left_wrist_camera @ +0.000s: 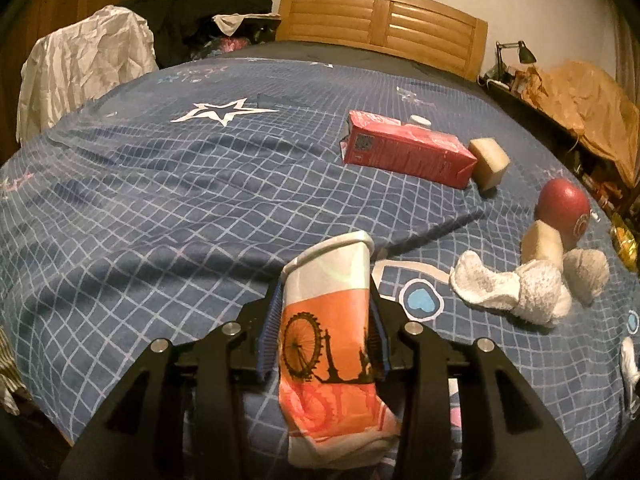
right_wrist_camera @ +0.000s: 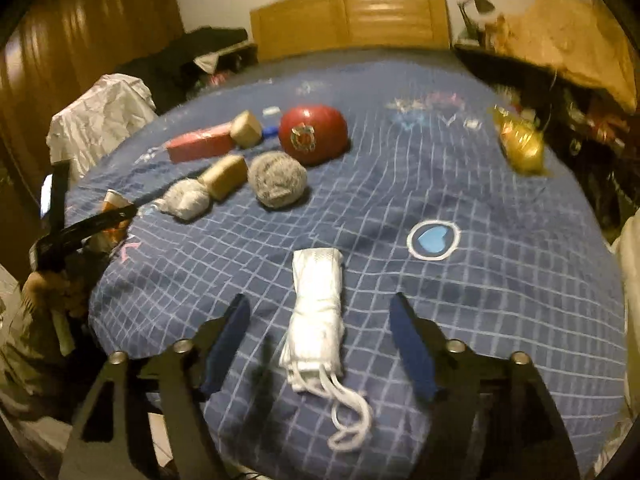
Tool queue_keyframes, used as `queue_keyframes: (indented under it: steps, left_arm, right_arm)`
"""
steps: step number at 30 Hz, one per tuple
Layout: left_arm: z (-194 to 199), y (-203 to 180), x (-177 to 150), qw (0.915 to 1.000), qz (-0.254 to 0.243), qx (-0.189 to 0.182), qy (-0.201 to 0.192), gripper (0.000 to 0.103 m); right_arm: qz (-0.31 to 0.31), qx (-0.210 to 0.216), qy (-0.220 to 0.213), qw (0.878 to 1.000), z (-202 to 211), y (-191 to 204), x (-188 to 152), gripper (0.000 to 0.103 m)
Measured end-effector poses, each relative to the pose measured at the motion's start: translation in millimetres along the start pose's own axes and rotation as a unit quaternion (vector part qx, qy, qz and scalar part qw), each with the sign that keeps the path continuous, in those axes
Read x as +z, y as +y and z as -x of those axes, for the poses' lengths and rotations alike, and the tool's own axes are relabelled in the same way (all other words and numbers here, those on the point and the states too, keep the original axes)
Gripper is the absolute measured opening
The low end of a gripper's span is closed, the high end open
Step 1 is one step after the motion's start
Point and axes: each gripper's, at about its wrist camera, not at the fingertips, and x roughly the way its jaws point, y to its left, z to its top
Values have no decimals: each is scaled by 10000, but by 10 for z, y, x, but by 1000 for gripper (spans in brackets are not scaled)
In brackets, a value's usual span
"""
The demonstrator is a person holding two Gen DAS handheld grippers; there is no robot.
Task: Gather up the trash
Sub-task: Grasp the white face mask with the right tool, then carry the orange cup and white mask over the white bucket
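L gripper (left_wrist_camera: 324, 336) holds crushed paper cup (left_wrist_camera: 328, 320), keep squeeze firm; R gripper (right_wrist_camera: 320, 344) wide, centre over folded mask (right_wrist_camera: 318, 320) w/ loops inside.

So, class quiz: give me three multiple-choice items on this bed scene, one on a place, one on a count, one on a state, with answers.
1. Where does the carton lie?
A on the bed
B on the floor
C on the headboard

2. How many sponges show in the left wrist view?
A one
B two
C four

3. What is the state of the left gripper?
A open, empty
B shut on the cup
C shut on a sock

Answers:
1 A, it rests on the checked bedspread.
2 B, one by the carton, one by the ball.
3 B, its jaws press the cup from both sides.
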Motion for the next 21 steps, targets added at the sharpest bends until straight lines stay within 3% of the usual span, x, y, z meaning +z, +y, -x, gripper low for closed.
queue_keyframes:
  steps: [4,6,8,11,14,21]
  left_arm:
    - [-1,-20,-2,10000,-74,36,34,41]
    - [-2,-20,-1,10000,-69,36,39,41]
    - [-2,-20,-4,10000,-67,36,44,41]
    - [1,-24,-10,10000,-43,17,28,38]
    - [40,26,-27,9999,81,-79,-38,29]
    - [377,-72,-155,9994,136,-284,-122,28]
  right_arm:
    - [60,14,-45,10000,49,-33,-32,73]
    - [8,49,-43,10000,14,-58,-58,66]
    - [-2,85,14,10000,-73,-17,-78,43]
    - [-22,16,33,10000,-165,0,-97,29]
    - [-123,74,-3,9999,-176,-32,-117,28]
    - [-241,109,-183,9995,-44,-40,-87,28]
